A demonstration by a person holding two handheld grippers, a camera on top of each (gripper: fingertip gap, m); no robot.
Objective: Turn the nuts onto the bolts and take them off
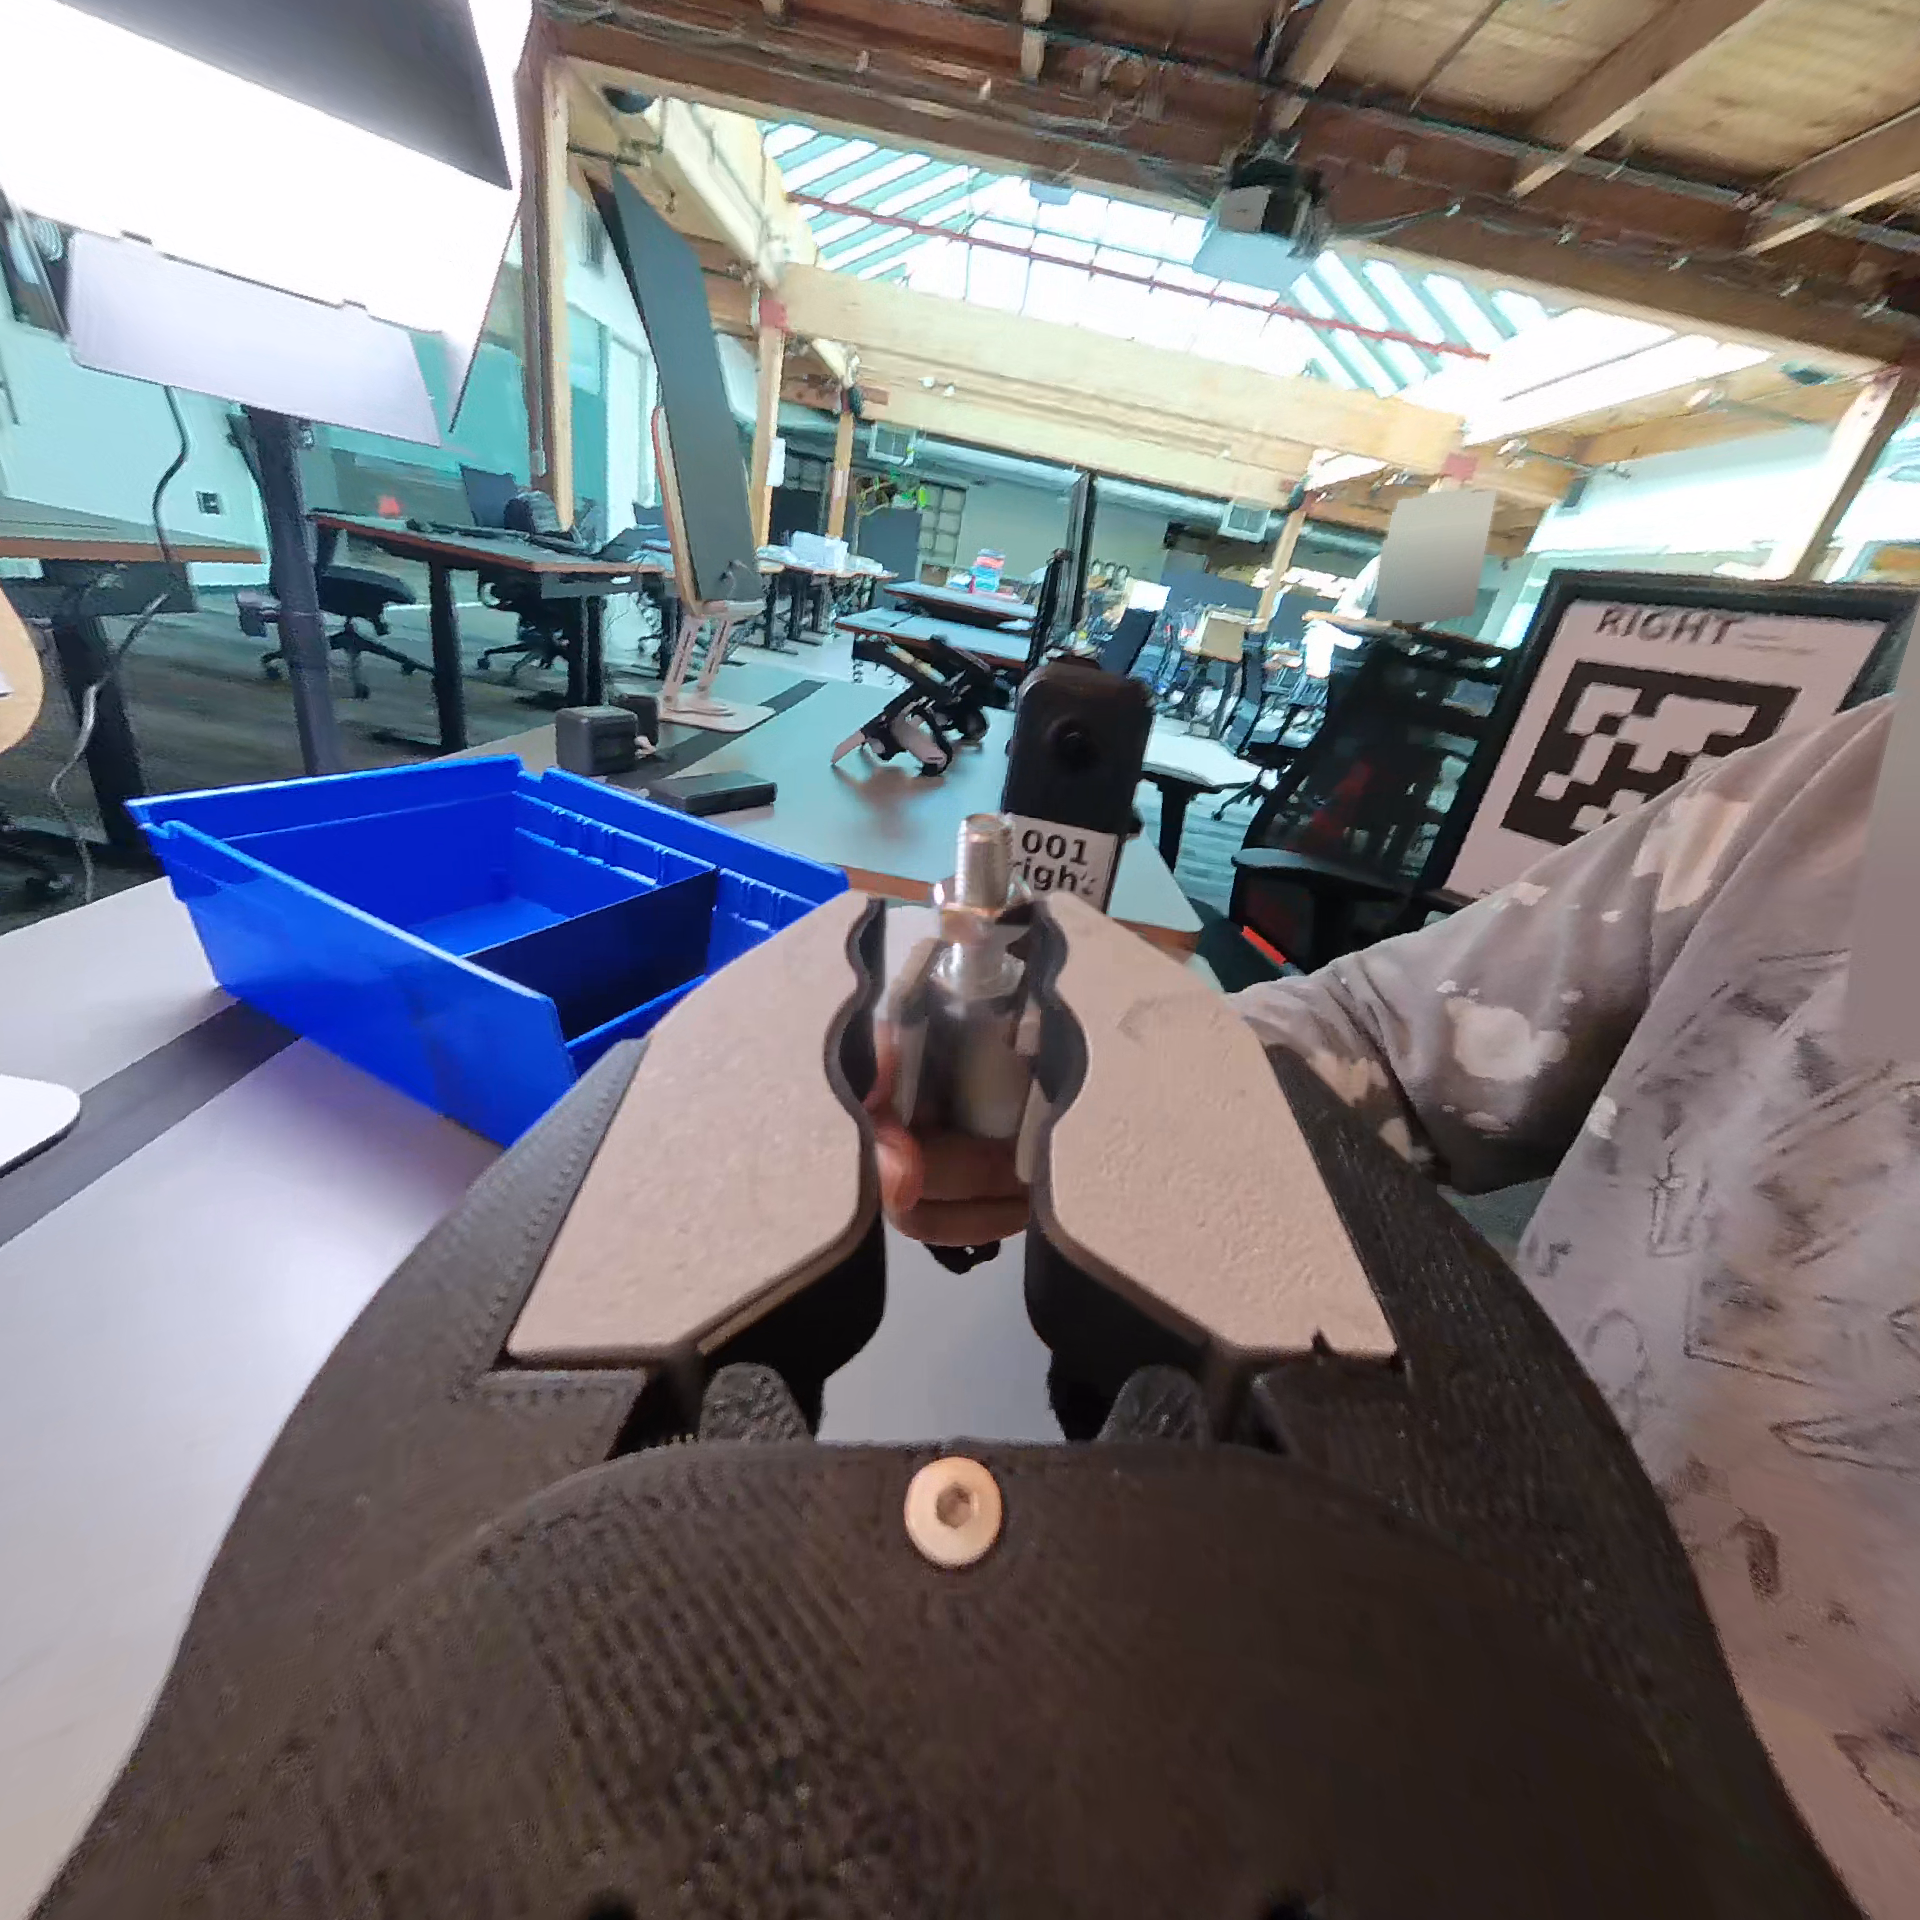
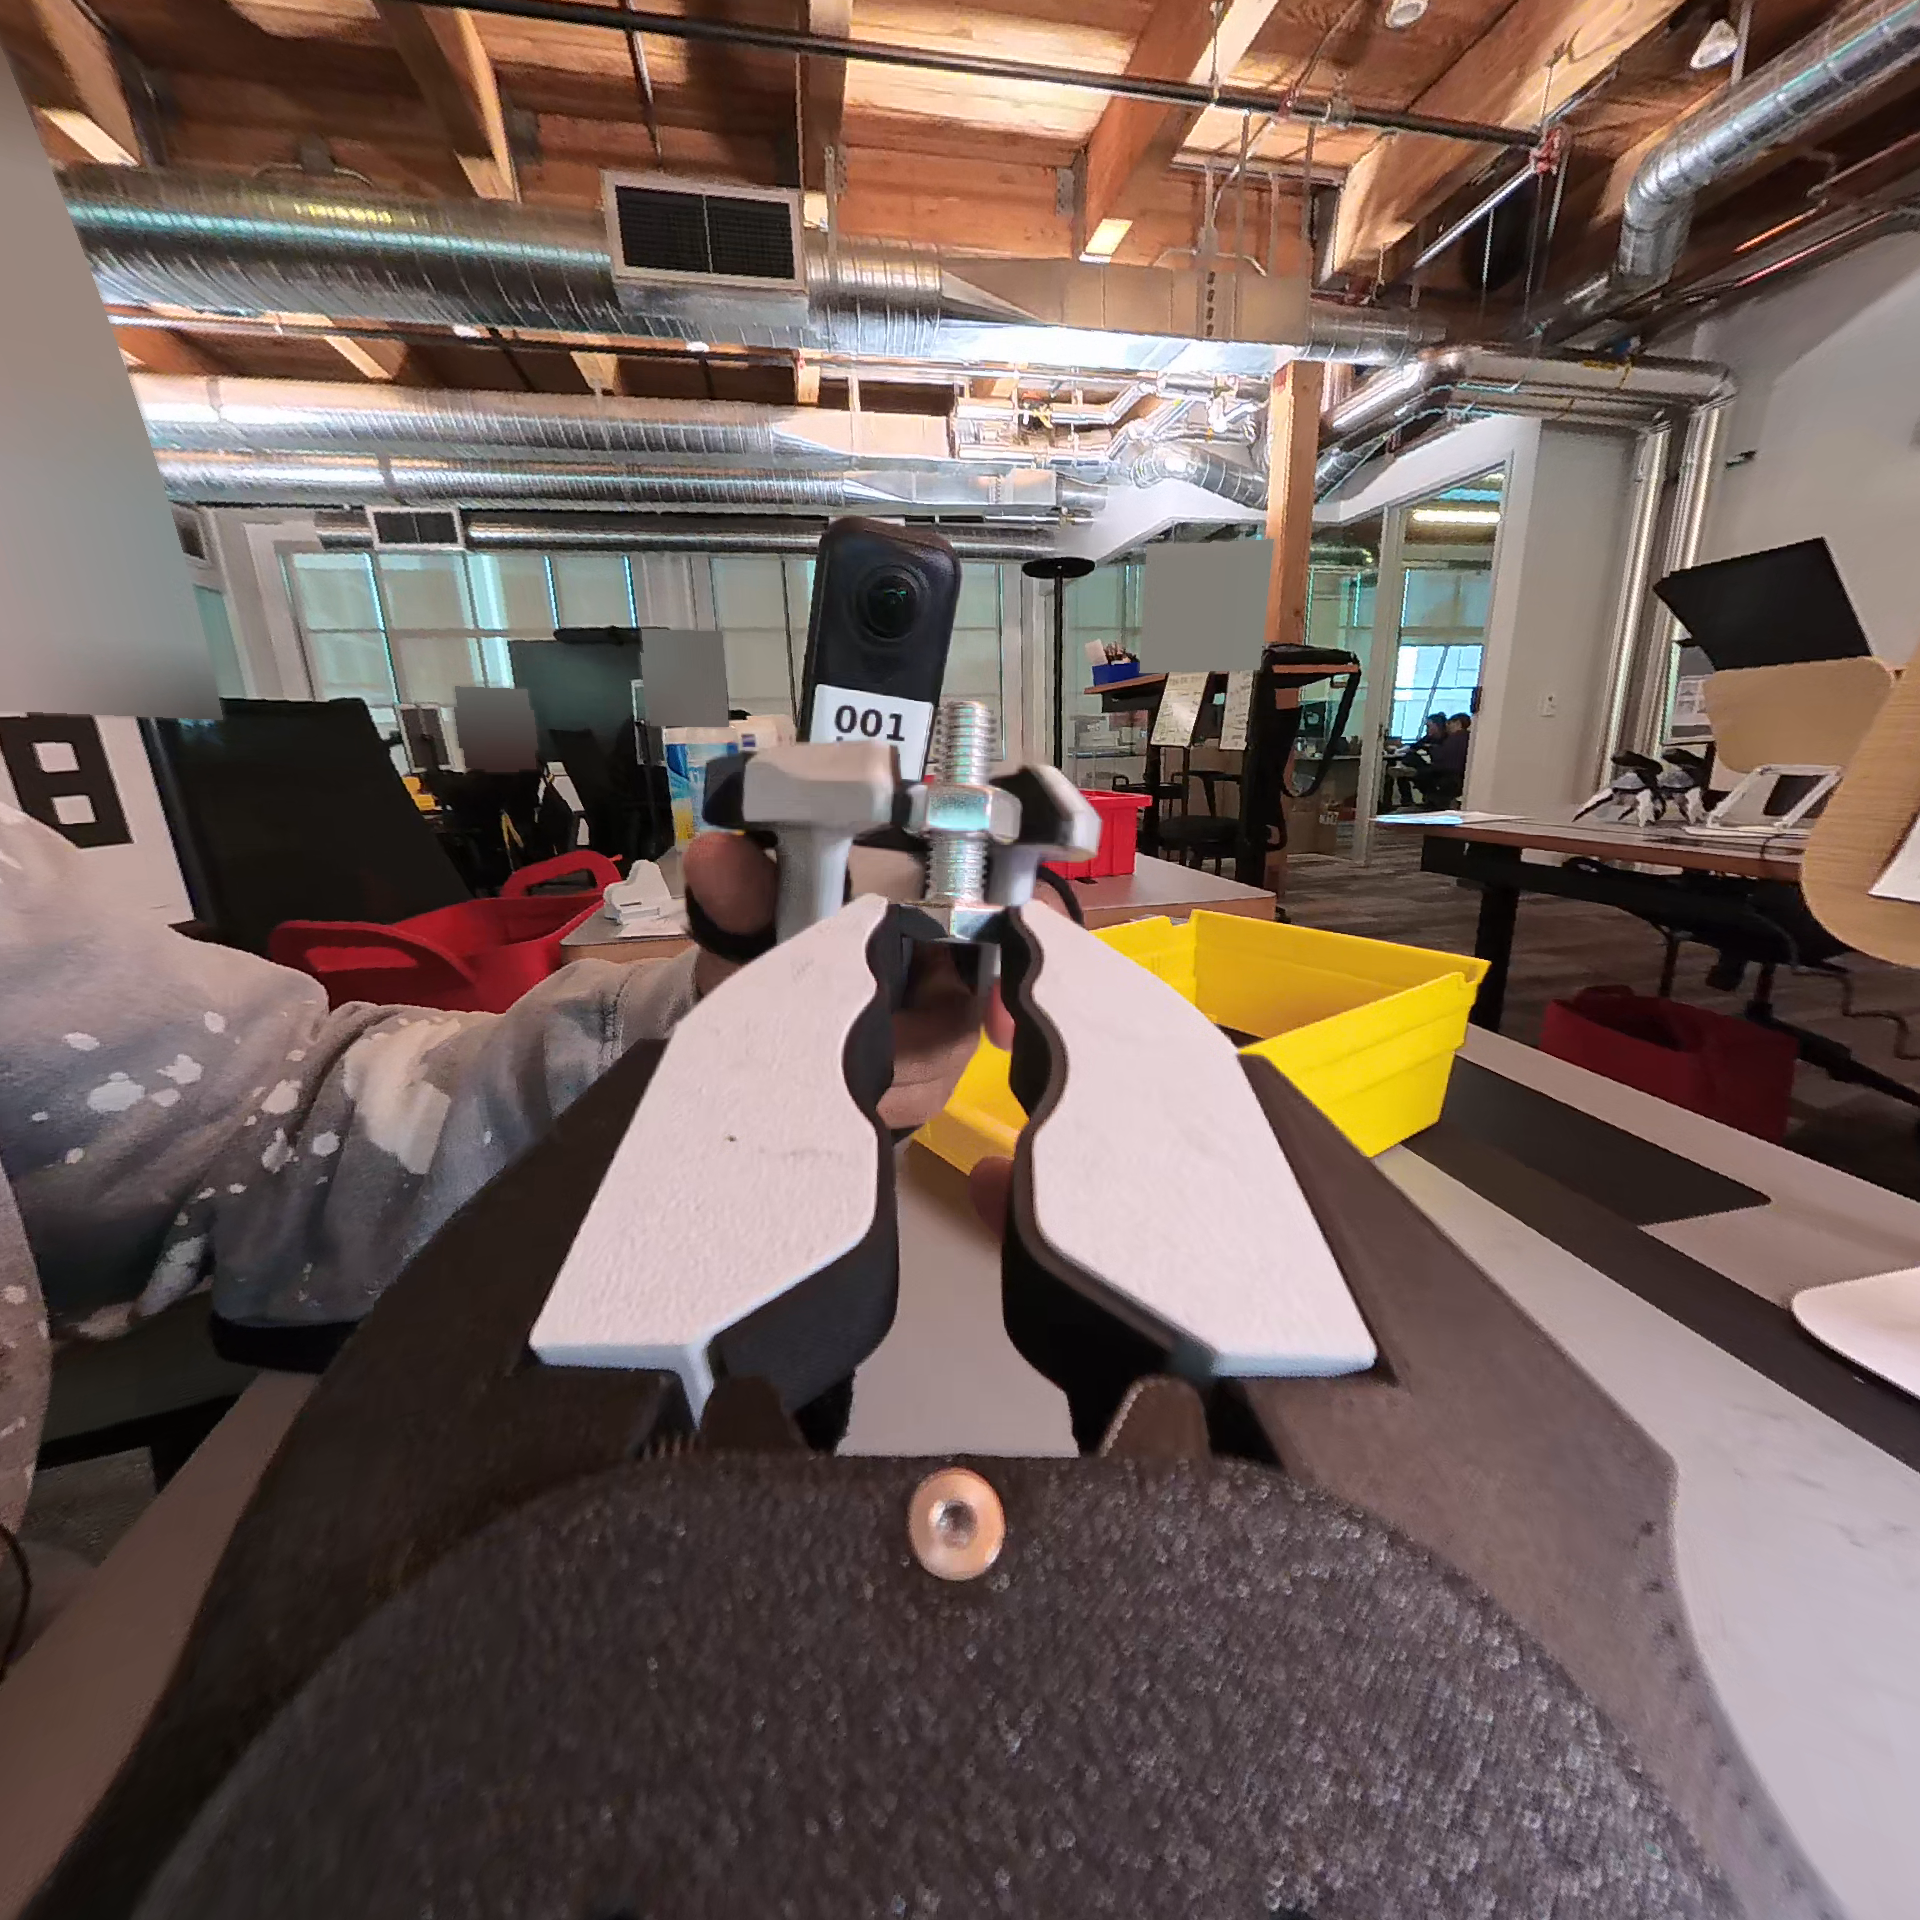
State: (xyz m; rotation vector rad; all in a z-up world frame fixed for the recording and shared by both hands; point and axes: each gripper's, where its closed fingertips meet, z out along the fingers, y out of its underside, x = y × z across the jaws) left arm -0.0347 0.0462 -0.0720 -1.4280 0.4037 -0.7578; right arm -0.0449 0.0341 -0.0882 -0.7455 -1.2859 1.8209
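A steel bolt (image 2: 961, 738) stands upright between the two grippers, which face each other. My right gripper (image 2: 951, 925) is shut on the bolt's hex head at the bottom. A hex nut (image 2: 961, 816) sits partway down the thread. My left gripper (image 2: 940, 808) is shut on it from the far side. In the left wrist view my left gripper (image 1: 961, 920) holds the nut (image 1: 975, 916) at its tips. The bolt's threaded end (image 1: 987, 847) sticks up above it. The right gripper's fingers (image 1: 966, 1039) show just below.
A blue bin (image 1: 416, 935) sits on the grey table (image 1: 208, 1247) to the left. A yellow bin (image 2: 1351, 1018) sits behind my right gripper. The person's mottled grey sleeve (image 1: 1662, 1039) is close at the side. Red totes (image 2: 436, 935) stand beyond the table. My two grippers' fingertips are within a few centimetres of each other.
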